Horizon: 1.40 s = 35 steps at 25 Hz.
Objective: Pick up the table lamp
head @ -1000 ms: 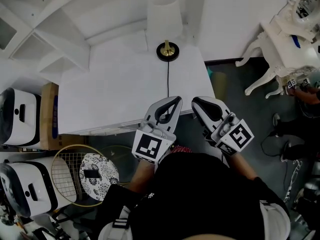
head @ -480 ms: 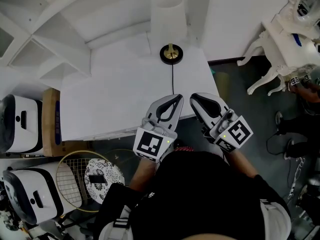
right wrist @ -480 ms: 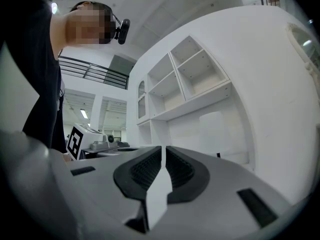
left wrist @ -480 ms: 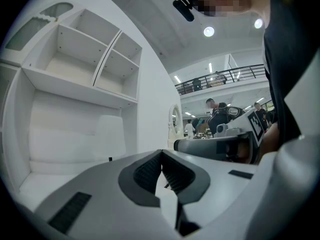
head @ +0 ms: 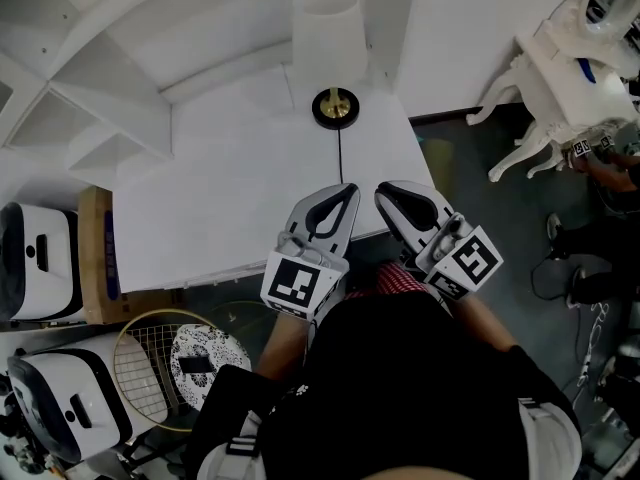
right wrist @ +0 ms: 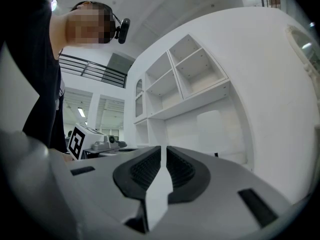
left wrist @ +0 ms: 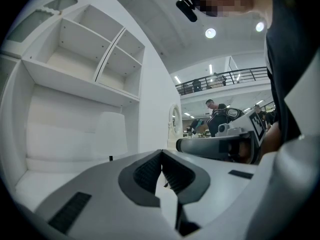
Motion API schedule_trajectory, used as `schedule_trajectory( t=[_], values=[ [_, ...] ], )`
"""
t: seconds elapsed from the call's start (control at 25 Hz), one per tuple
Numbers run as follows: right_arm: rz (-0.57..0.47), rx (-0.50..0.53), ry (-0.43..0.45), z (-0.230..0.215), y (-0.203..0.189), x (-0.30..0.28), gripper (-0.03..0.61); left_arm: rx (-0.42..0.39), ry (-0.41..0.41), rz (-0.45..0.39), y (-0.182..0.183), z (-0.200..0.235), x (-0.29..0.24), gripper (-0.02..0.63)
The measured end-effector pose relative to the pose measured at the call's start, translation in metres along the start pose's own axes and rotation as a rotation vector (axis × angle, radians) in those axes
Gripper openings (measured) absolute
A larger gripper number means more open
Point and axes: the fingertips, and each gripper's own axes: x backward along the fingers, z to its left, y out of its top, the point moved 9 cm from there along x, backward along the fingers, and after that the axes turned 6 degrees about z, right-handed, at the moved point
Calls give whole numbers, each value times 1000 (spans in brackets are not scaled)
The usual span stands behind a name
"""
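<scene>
- Head view: the lamp (head: 328,38) stands at the desk's (head: 220,188) far edge, at 12 o'clock from both grippers and well apart from them. Its white shade sits above a round dark base with a brass centre.
- A thin cord (head: 339,158) runs from the base toward 6 o'clock, ending near the gripper tips.
- The left gripper (head: 348,190) and right gripper (head: 384,190) hover side by side over the desk's near edge. Both point to 12 o'clock, and neither touches the lamp.
- A racket (head: 140,363) lies on the floor at 7 o'clock, and a white chair (head: 560,78) stands at 2 o'clock.
- Left gripper view: the left gripper (left wrist: 161,153) has its pads pressed together at the tips, with nothing held. The shade (left wrist: 111,134) shows pale at 10 o'clock from the tips, under the shelves (left wrist: 90,59). The other gripper (left wrist: 220,144) lies at 3 o'clock.
- Right gripper view: the right gripper (right wrist: 163,149) has its jaws all but together. They have just eased apart to a thin slit, with nothing between them.
- What looks like the lamp shade (right wrist: 216,131) is faint against the white wall at 2 o'clock. The left gripper's marker cube (right wrist: 80,140) is at 9 o'clock.
</scene>
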Motion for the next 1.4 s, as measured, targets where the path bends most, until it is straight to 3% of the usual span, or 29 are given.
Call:
schedule_trajectory(
  t=[0.16, 0.68, 1.4],
  values=[
    [18, -4, 13, -11, -1, -6, 60, -12, 5, 1, 2, 3, -7, 11],
    [56, 10, 45, -80, -7, -59, 74, 18, 96, 35, -4, 56, -50, 11],
    [117, -3, 75, -150, -29, -117, 97, 17, 140, 24, -5, 99, -103, 11]
  ],
)
